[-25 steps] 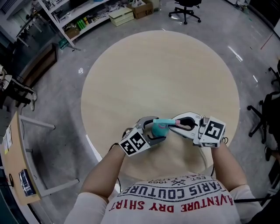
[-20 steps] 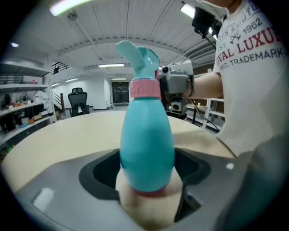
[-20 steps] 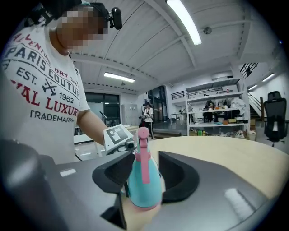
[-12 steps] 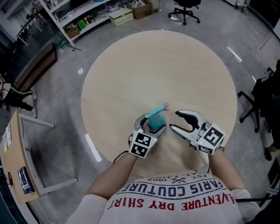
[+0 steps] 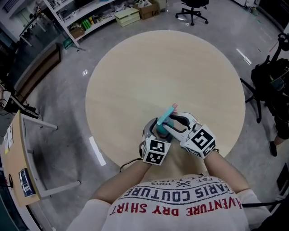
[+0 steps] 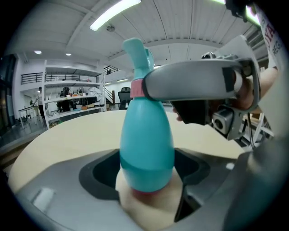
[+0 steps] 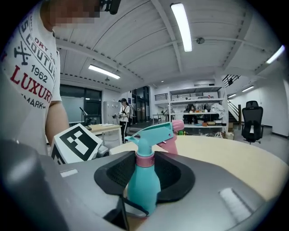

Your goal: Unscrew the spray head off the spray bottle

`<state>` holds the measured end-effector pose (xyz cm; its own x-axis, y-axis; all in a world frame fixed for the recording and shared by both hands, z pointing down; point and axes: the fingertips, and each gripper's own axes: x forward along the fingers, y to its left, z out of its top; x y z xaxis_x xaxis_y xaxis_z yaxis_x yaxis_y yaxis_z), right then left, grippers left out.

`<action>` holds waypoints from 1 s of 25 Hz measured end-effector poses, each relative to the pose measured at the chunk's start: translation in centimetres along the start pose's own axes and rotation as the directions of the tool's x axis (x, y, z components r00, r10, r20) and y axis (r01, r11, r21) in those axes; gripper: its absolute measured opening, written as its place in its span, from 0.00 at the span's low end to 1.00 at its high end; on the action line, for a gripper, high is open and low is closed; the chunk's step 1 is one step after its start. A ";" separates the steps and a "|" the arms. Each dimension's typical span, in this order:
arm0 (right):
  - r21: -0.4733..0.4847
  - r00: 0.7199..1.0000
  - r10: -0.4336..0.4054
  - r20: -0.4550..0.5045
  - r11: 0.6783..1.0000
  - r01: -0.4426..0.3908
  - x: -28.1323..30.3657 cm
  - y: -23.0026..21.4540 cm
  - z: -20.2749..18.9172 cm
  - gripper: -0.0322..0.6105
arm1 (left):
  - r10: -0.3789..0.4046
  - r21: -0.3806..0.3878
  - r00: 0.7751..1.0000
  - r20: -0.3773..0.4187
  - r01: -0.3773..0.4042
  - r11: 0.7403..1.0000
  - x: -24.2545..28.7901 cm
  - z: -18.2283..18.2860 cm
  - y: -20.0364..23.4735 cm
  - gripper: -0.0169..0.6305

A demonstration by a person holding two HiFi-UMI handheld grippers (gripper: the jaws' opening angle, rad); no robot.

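Observation:
A teal spray bottle [image 5: 159, 127] with a pink collar [image 7: 145, 159] and a teal spray head [image 5: 168, 112] is held low over the near part of the round table. My left gripper [image 5: 156, 131] is shut on the bottle's lower body [image 6: 146, 140]. My right gripper [image 5: 170, 122] reaches in from the right. Its jaws have just been closing and flank the collar, with a little space showing on each side in the right gripper view [image 7: 145, 173]. One of its fingers [image 6: 194, 85] crosses the collar in the left gripper view. The nozzle points away from me, up and to the right.
The round beige table [image 5: 180, 67] spreads out beyond the bottle. Shelving [image 5: 90, 18] and boxes [image 5: 146, 9] stand on the floor at the back, with an office chair [image 5: 192, 9] beside them. A dark chair [image 5: 271, 76] sits at the right, a desk [image 5: 13, 171] at the left.
My right gripper let go of the neck, drew off to the right with its jaws wide, then came back around the collar. The left gripper rolled, swinging the spray head from rightward to up-right.

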<state>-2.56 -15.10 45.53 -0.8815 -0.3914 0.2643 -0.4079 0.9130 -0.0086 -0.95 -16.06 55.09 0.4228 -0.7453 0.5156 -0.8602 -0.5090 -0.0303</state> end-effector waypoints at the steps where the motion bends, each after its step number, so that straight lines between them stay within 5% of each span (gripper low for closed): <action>1: -0.004 1.000 0.004 0.001 1.000 -0.004 -0.1 0.1 0.0 0.26 | -0.005 0.001 1.000 -0.001 0.005 1.000 -0.1 -0.1 -0.1 0.59; 4: -0.009 0.999 0.043 -0.002 0.999 -0.043 -0.5 0.2 -0.2 0.25 | -0.053 0.031 0.999 -0.001 0.053 0.998 -0.1 -0.2 -0.7 0.59; 7: -0.030 0.985 0.173 -0.027 0.984 -0.174 -1.0 0.9 -0.6 0.25 | -0.212 0.130 0.977 0.011 0.209 0.969 -0.5 -0.6 -1.6 0.59; 9: -0.060 0.946 0.315 -0.074 0.946 -0.319 -1.6 1.9 -0.9 0.24 | -0.381 0.231 0.925 -0.005 0.371 0.899 -1.3 -1.1 -2.7 0.59; 12: -0.063 0.871 0.474 -0.130 0.873 -0.484 -2.1 3.4 -1.0 0.24 | -0.571 0.335 0.812 -0.118 0.574 0.747 -2.6 -2.3 -3.8 0.59; 13: -0.058 0.860 0.492 -0.133 0.863 -0.503 -2.1 3.8 -1.0 0.24 | -0.596 0.349 0.787 -0.160 0.610 0.711 -2.9 -2.5 -3.9 0.59; 15: -0.049 0.863 0.490 -0.121 0.866 -0.498 -2.1 4.1 -0.8 0.25 | -0.609 0.361 0.765 -0.209 0.639 0.679 -3.2 -2.7 -3.9 0.59; 17: -0.029 0.887 0.453 -0.091 0.889 -0.457 -2.1 4.1 -0.7 0.25 | -0.607 0.350 0.772 -0.192 0.631 0.692 -3.3 -2.6 -4.0 0.59; 19: 0.008 0.917 0.397 -0.047 0.918 -0.397 -2.1 3.7 -0.6 0.25 | -0.582 0.303 0.801 -0.142 0.595 0.745 -2.9 -2.3 -3.7 0.59; 23: 0.050 0.969 0.247 -0.013 0.968 -0.247 -2.1 1.8 -0.5 0.36 | -0.391 0.162 0.919 -0.042 0.393 0.905 -1.0 -0.8 -1.4 0.59; 25: 0.046 0.987 0.163 -0.016 0.986 -0.162 -2.1 1.0 -0.8 0.36 | -0.282 0.104 0.959 -0.018 0.282 0.954 -0.5 -0.4 -0.8 0.59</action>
<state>-0.99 -13.25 45.70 -0.9324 -0.2356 0.2743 -0.2703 0.9580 -0.0959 -0.57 -15.14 55.22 0.6429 -0.5636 0.5186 -0.6713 -0.7407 0.0274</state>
